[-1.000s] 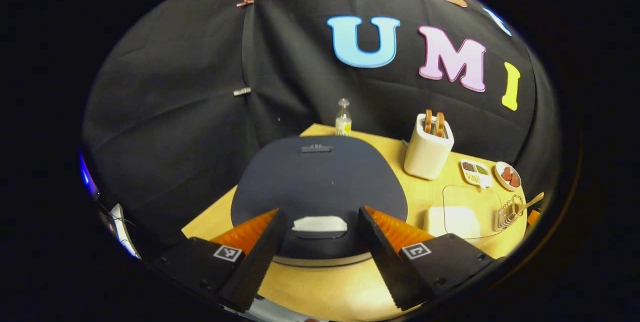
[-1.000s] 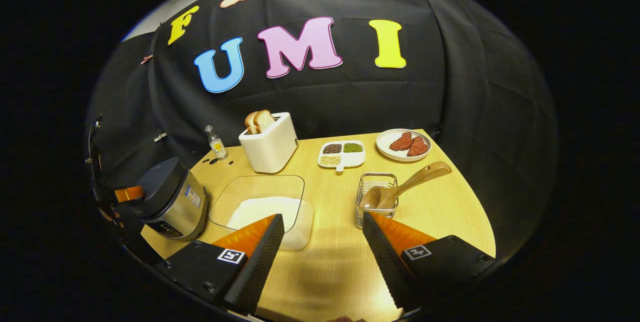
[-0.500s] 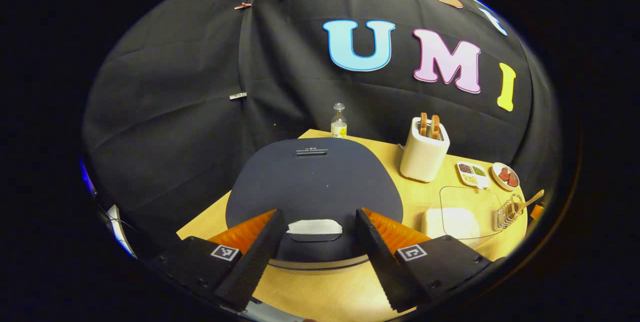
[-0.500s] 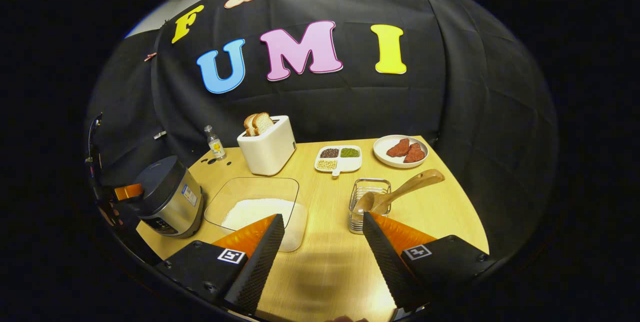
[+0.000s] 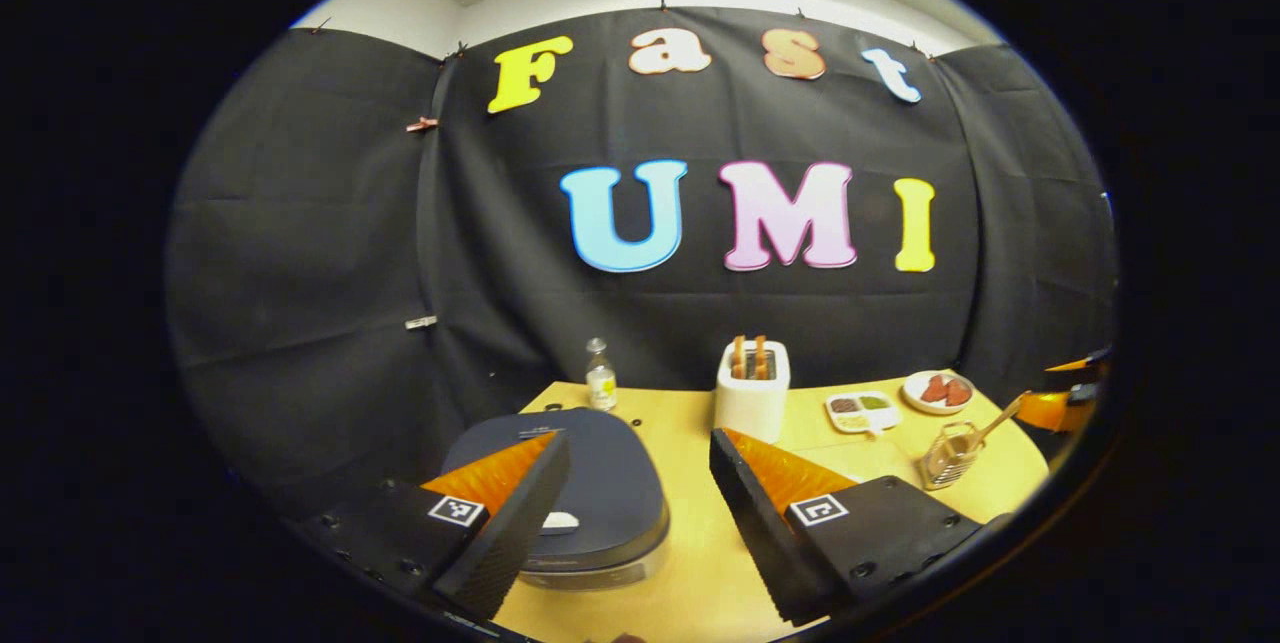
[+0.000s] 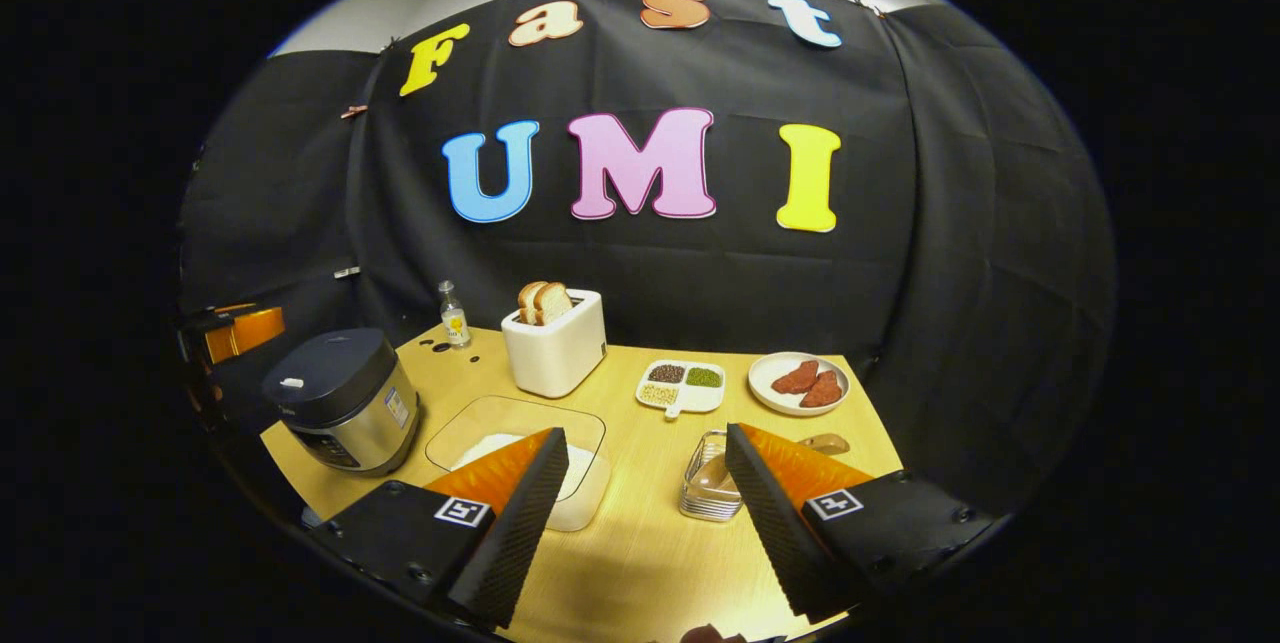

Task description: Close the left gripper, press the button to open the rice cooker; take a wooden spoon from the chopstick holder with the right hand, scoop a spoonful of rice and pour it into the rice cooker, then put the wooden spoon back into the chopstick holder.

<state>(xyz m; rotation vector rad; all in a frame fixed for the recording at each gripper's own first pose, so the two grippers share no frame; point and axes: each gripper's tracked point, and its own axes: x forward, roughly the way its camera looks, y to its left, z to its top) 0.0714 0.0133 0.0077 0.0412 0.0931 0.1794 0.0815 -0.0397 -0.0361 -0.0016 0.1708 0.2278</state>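
Holding both claws, left claw (image 5: 640,503) and right claw (image 6: 645,513), spread wide and empty, we see the dark-lidded silver rice cooker (image 6: 343,413) closed at the wooden counter's (image 6: 640,563) left, the wooden spoon (image 6: 815,444) lying in the wire chopstick holder (image 6: 708,491).

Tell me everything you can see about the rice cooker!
The rice cooker is round, with a dark blue-grey lid and shiny silver sides. A small white button sits near the lid's front edge, and a little label and a dark control panel are on the side. The lid is shut. It stands upright on the wooden table, at its left end, beside the clear dish of rice. No claw touches it.
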